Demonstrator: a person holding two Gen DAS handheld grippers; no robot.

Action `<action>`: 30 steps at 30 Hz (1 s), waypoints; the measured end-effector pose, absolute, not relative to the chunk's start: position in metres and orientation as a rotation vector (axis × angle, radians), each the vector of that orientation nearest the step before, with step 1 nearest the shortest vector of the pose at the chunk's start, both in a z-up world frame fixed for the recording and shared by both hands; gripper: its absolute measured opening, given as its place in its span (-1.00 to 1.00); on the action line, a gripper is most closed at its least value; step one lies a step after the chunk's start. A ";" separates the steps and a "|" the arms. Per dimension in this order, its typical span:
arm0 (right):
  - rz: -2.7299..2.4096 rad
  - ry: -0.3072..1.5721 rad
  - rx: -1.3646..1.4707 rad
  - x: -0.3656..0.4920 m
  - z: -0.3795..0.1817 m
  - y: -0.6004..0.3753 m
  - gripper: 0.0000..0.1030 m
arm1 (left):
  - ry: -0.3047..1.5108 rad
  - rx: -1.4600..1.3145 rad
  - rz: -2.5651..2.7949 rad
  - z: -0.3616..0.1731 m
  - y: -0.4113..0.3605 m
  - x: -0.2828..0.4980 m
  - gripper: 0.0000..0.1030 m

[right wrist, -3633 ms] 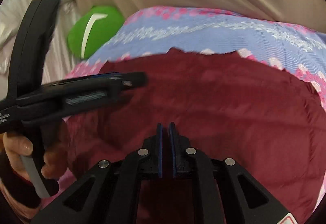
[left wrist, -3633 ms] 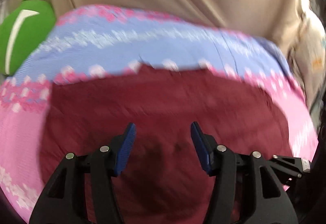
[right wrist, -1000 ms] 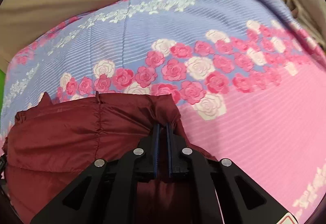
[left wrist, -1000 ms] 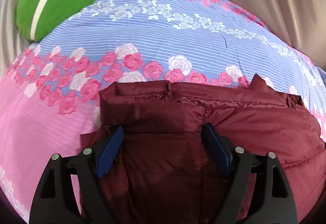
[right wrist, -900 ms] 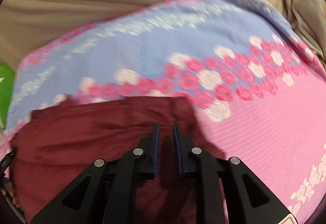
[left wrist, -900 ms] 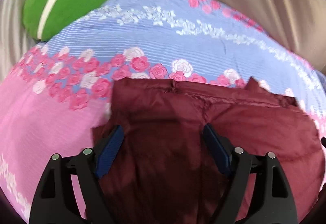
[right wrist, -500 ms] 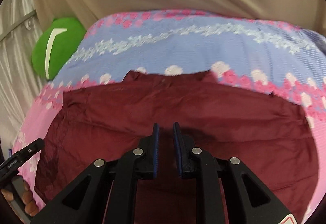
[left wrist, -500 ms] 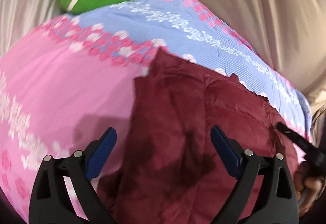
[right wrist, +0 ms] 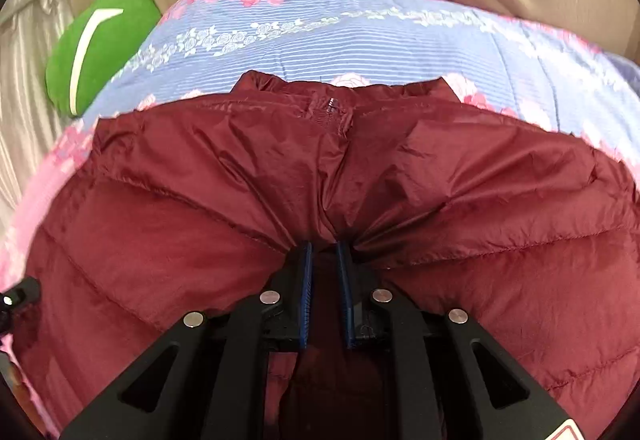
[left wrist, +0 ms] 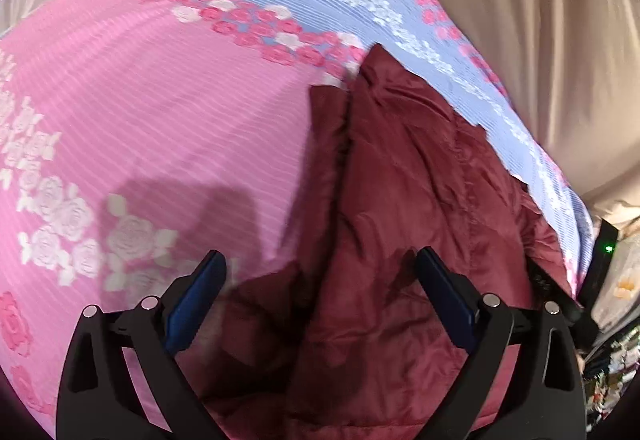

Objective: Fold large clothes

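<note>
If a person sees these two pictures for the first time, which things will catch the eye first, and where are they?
The dark red puffer jacket fills the middle of the right wrist view, its fabric gathered between the nearly closed blue pads of the right gripper. It lies on a bedcover with pink and blue bands and rose prints. A bright green cushion sits at the cover's far left edge, and the left gripper stands wide open over the jacket's edge.

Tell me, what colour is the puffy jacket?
Dark red, maroon. The puffy jacket shows best in the right wrist view.
</note>
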State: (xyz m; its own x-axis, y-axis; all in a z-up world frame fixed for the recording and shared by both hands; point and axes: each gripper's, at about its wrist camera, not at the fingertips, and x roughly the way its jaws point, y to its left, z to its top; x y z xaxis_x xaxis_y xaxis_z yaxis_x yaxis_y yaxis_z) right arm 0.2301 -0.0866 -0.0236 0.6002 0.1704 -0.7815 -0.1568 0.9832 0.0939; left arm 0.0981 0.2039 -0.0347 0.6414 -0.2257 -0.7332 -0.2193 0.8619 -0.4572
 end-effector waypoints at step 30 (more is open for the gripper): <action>0.339 0.965 0.168 0.204 0.006 -0.101 -0.65 | 0.710 -0.454 -0.267 0.062 0.147 0.075 -0.79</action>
